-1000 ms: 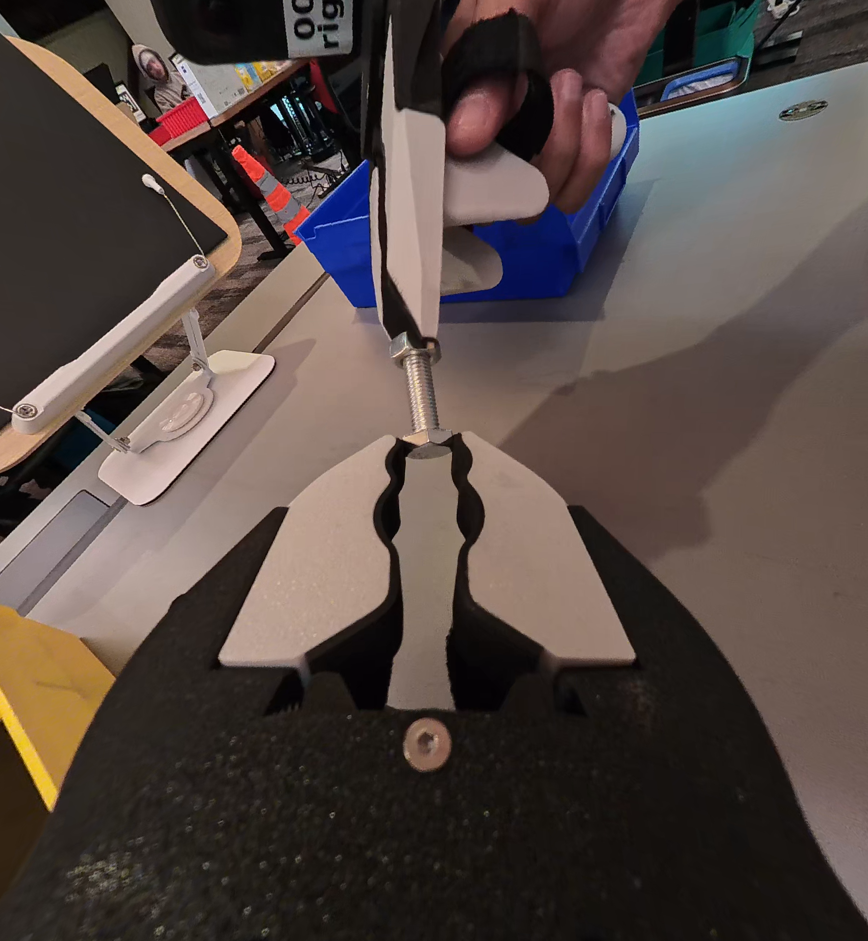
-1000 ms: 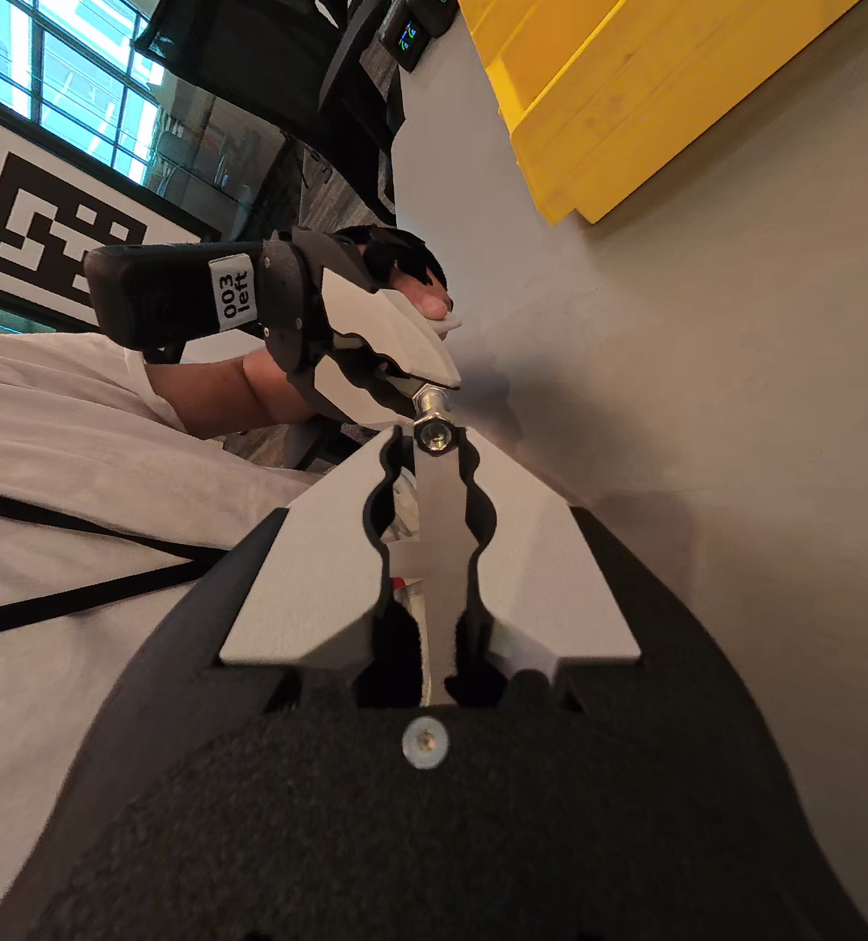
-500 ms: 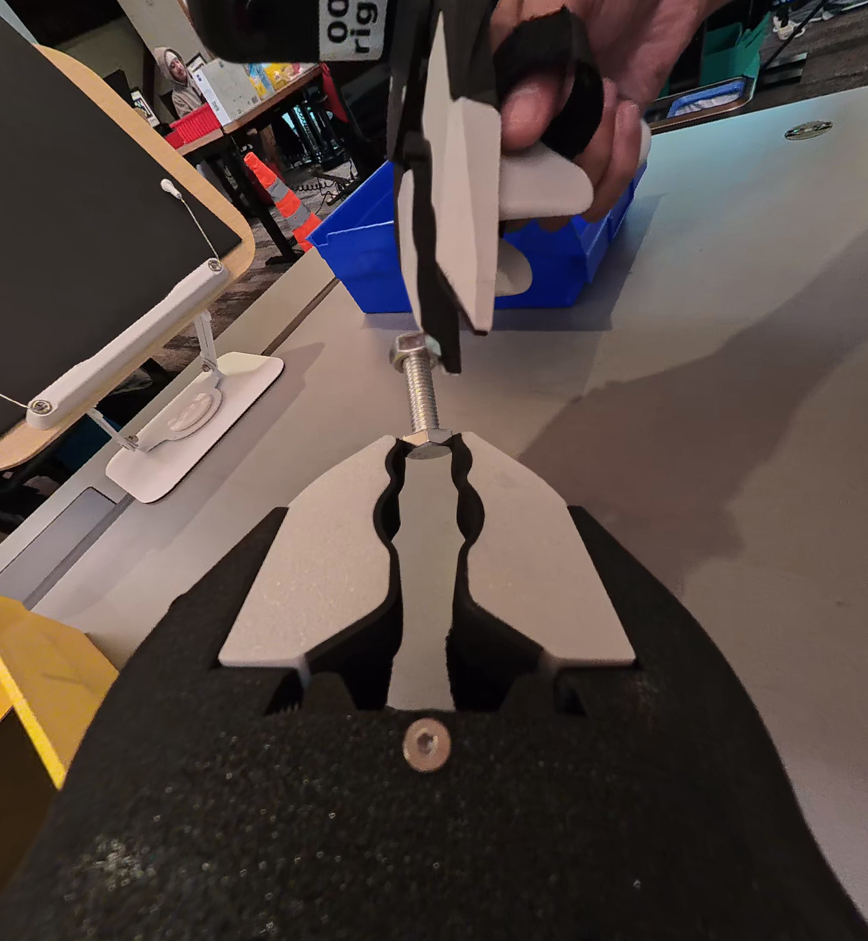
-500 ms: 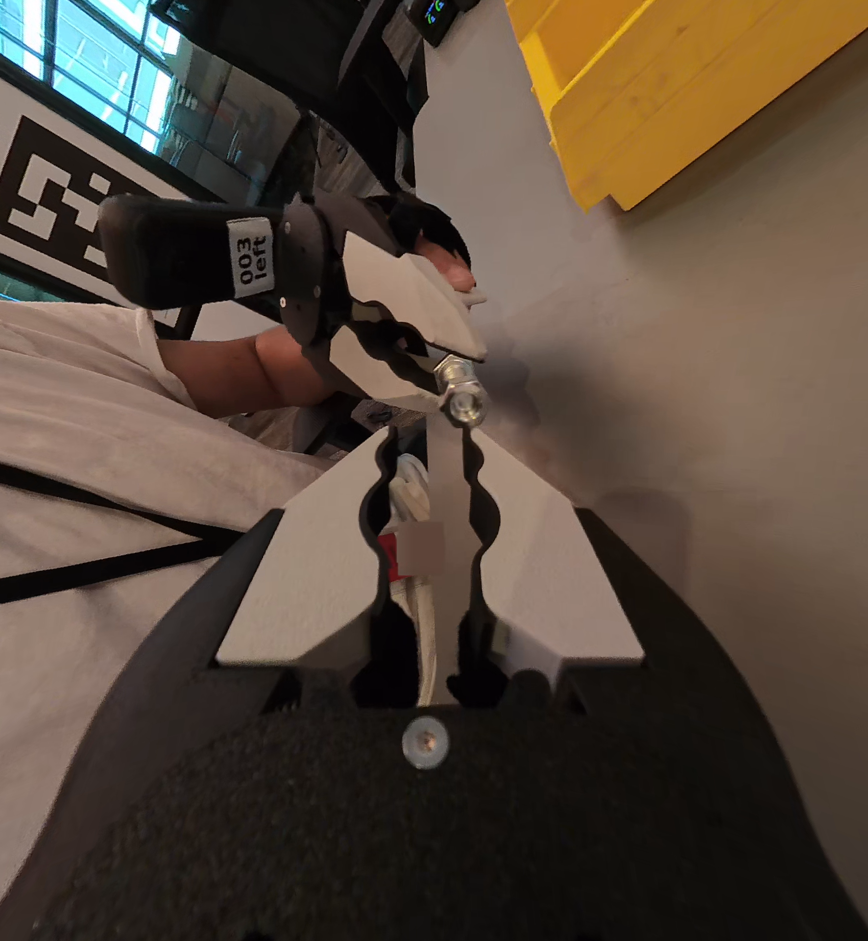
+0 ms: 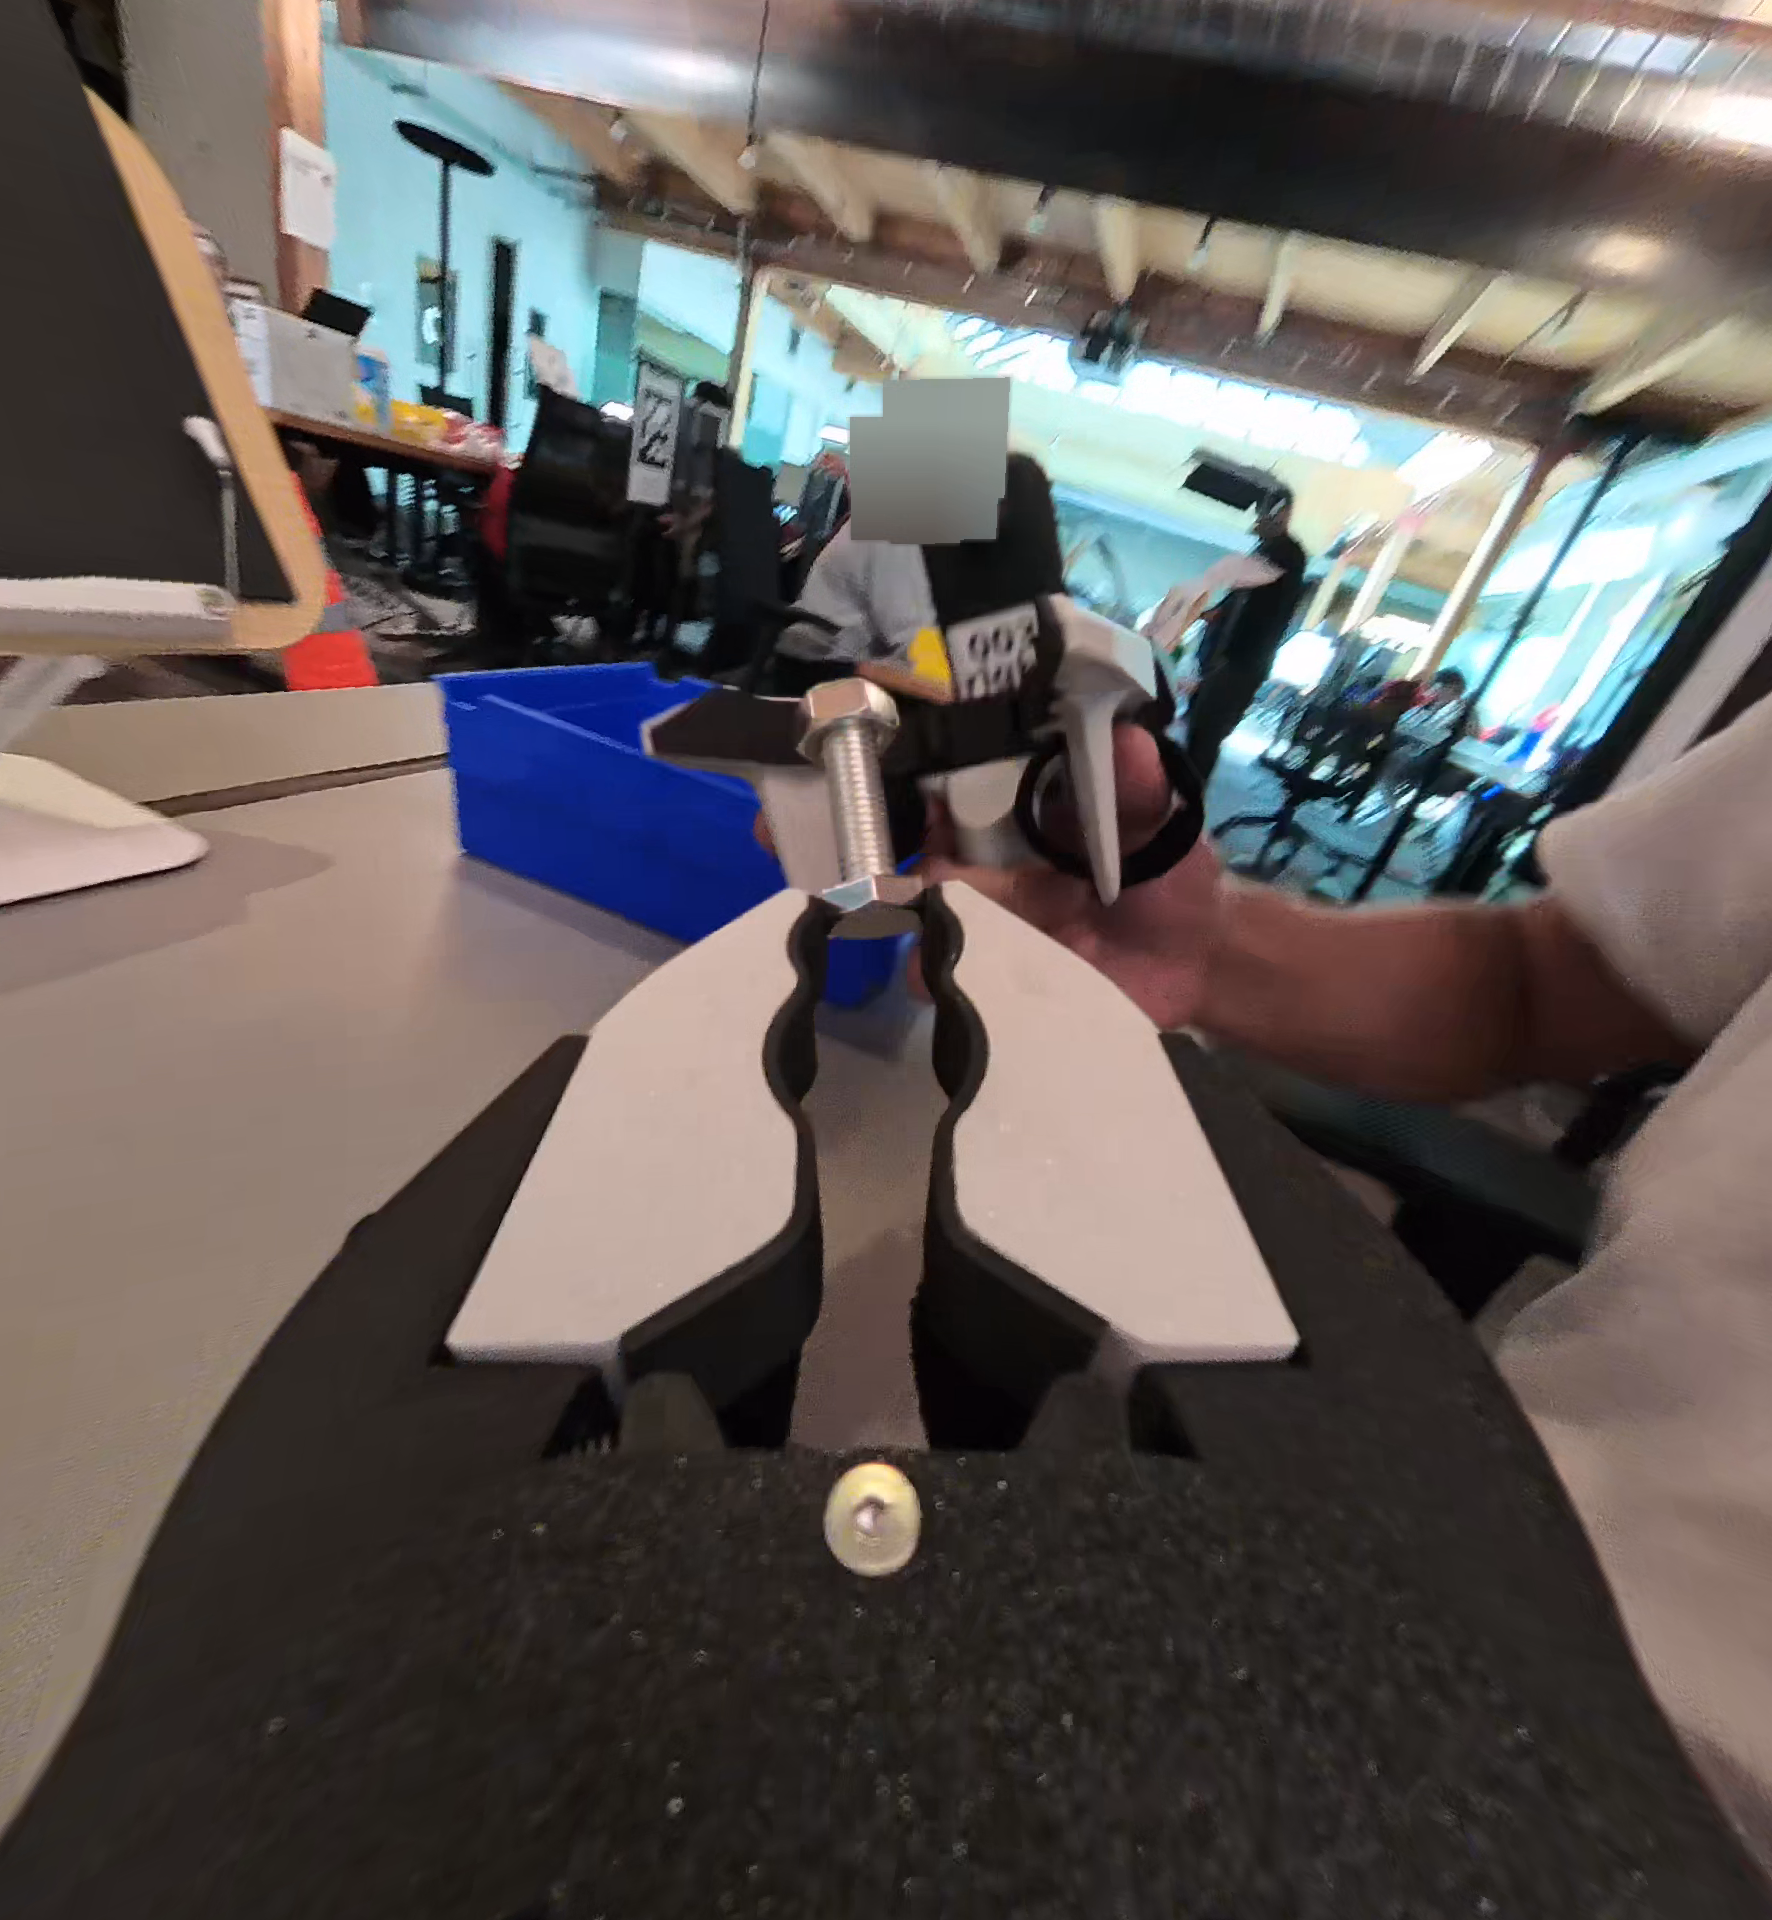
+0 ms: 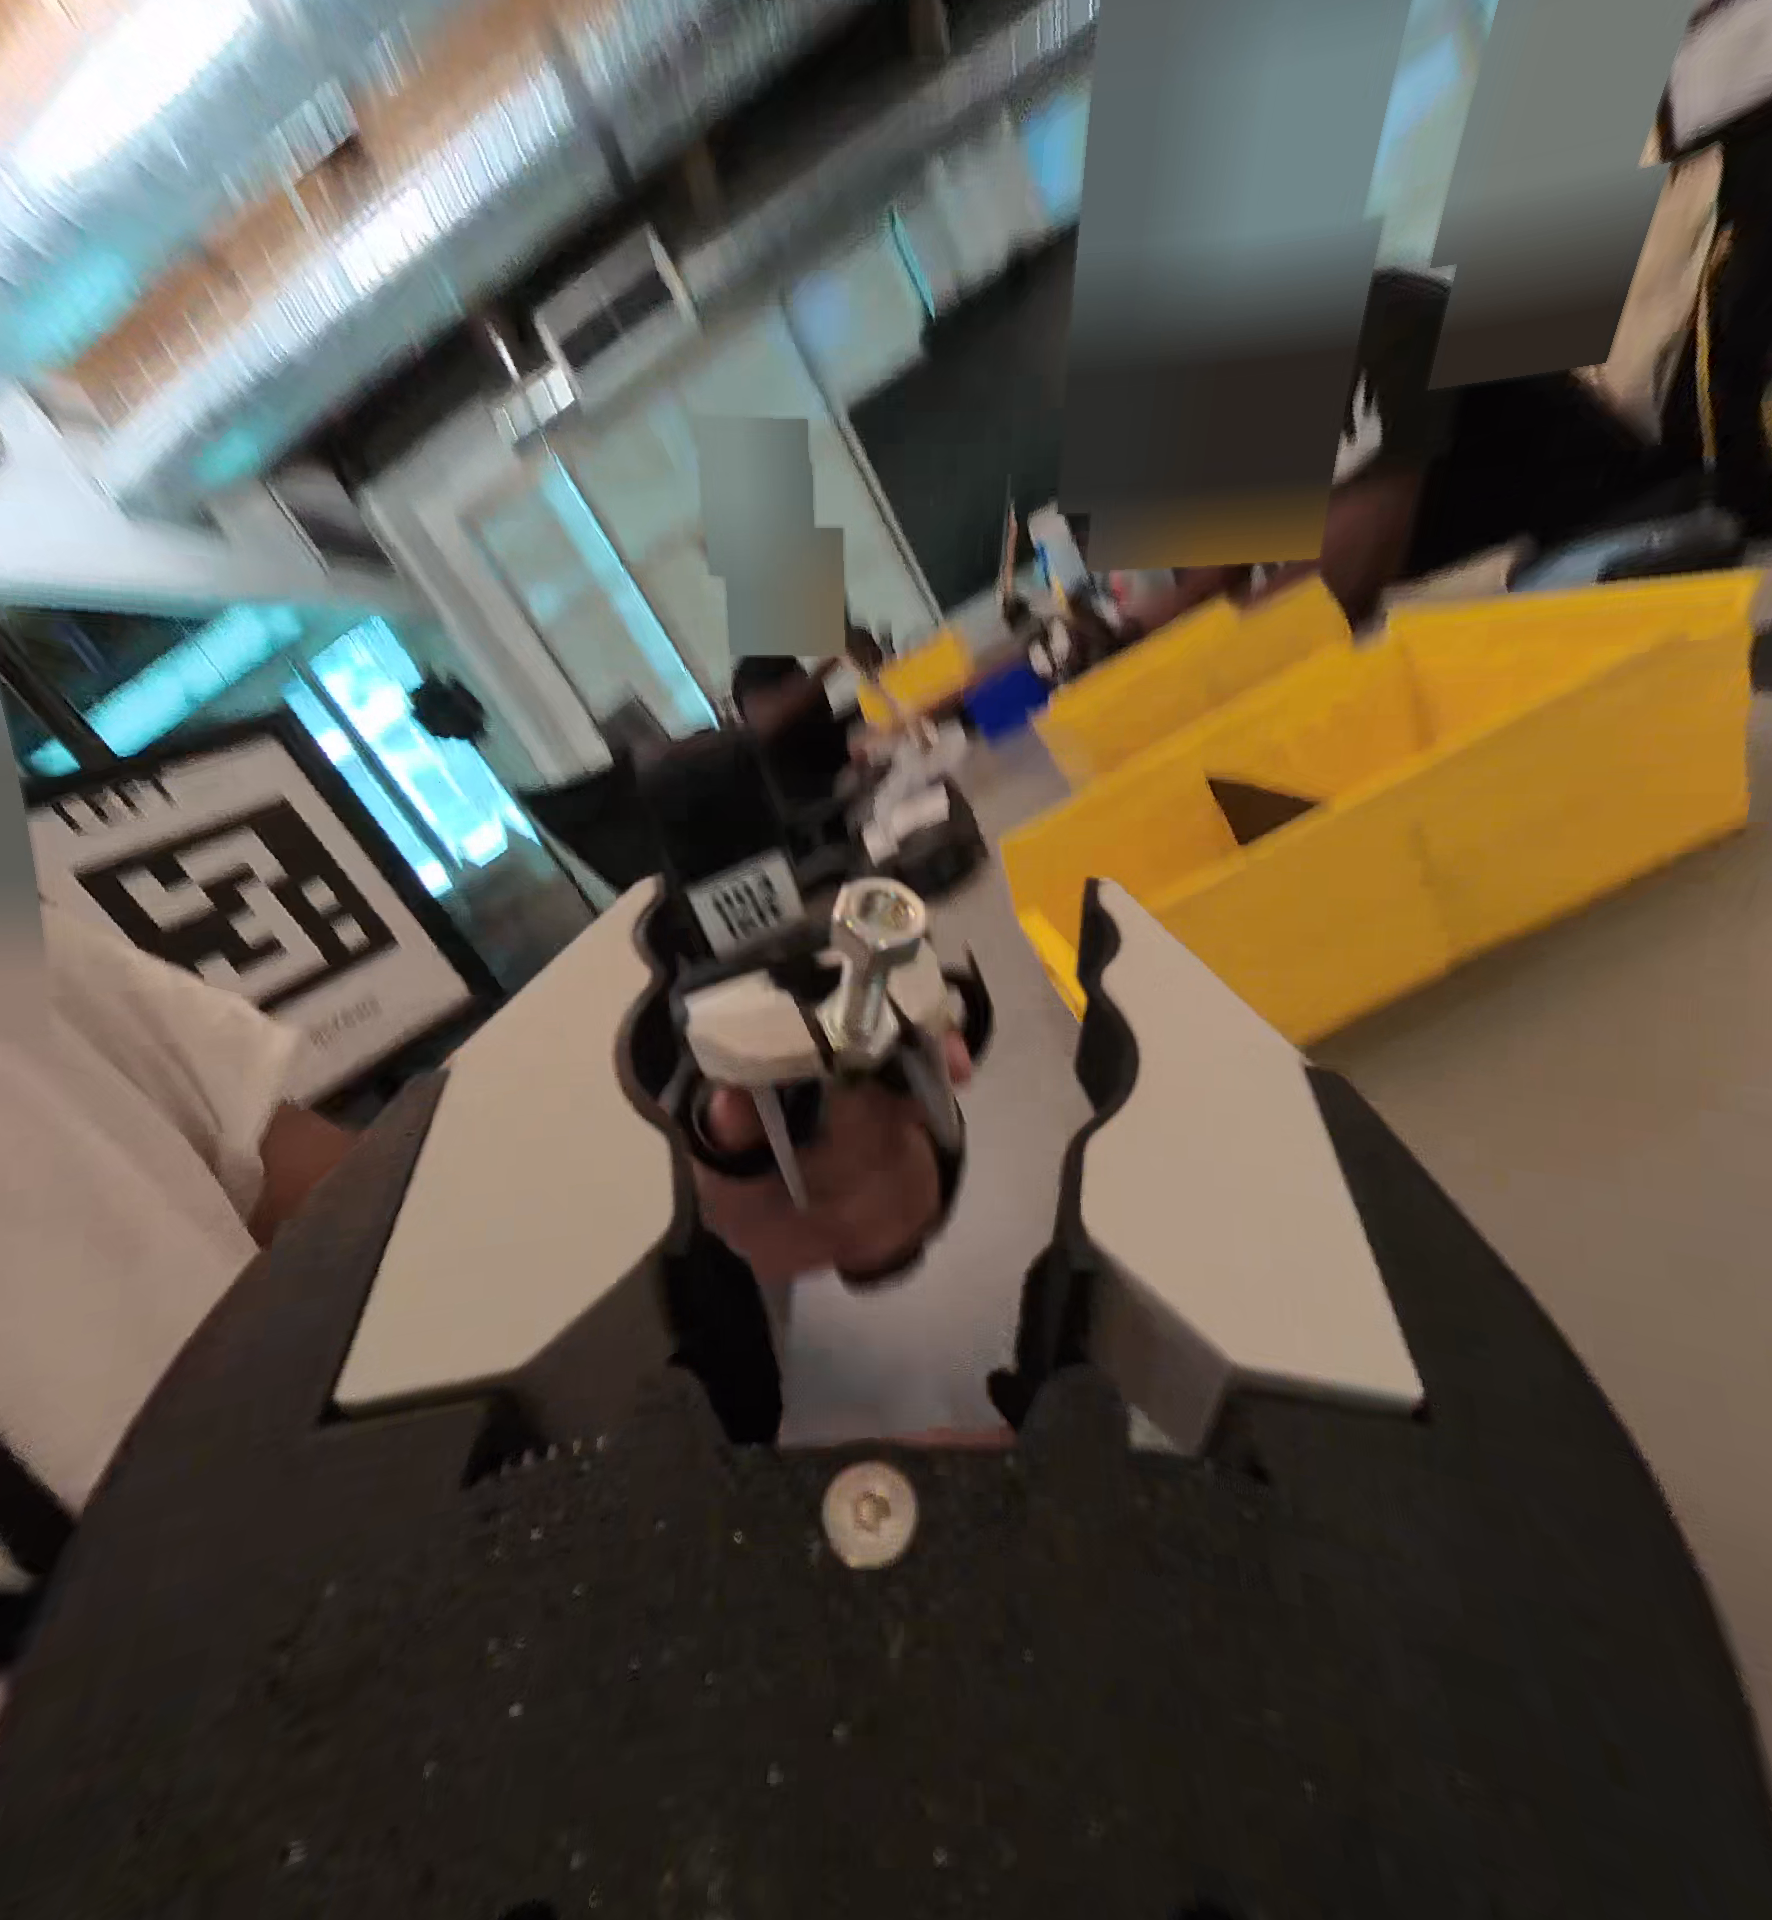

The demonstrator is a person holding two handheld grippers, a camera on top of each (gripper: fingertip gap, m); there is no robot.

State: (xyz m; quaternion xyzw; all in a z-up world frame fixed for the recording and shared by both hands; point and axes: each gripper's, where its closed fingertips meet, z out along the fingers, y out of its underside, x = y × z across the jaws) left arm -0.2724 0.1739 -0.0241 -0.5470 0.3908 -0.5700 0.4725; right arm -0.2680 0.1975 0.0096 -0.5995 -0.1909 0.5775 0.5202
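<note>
My left gripper (image 5: 869,914) is shut on the hex head of a silver bolt (image 5: 858,810) and holds it upright above the grey table (image 5: 186,1039). A hex nut (image 5: 849,719) sits on the bolt's top end. My right gripper (image 6: 877,904) is open wide and holds nothing. Its fingers (image 5: 1092,769) stand apart on either side of the nut, one finger close beside it. In the right wrist view the bolt (image 6: 866,997) and nut (image 6: 877,923) show between my spread fingertips, held by the left gripper (image 6: 861,1049).
A blue bin (image 5: 591,769) stands on the table behind the bolt. Yellow bins (image 6: 1484,831) stand to the right in the right wrist view. A tablet on a white stand (image 5: 82,613) is at the left. A person's hand and arm (image 5: 1329,987) hold the right gripper. Left and right tips are no more than a few centimetres apart.
My right gripper was shut on the nut, then let it go and opened wide. Both grippers have tilted up, so the room shows behind them. My left gripper still grips the bolt head.
</note>
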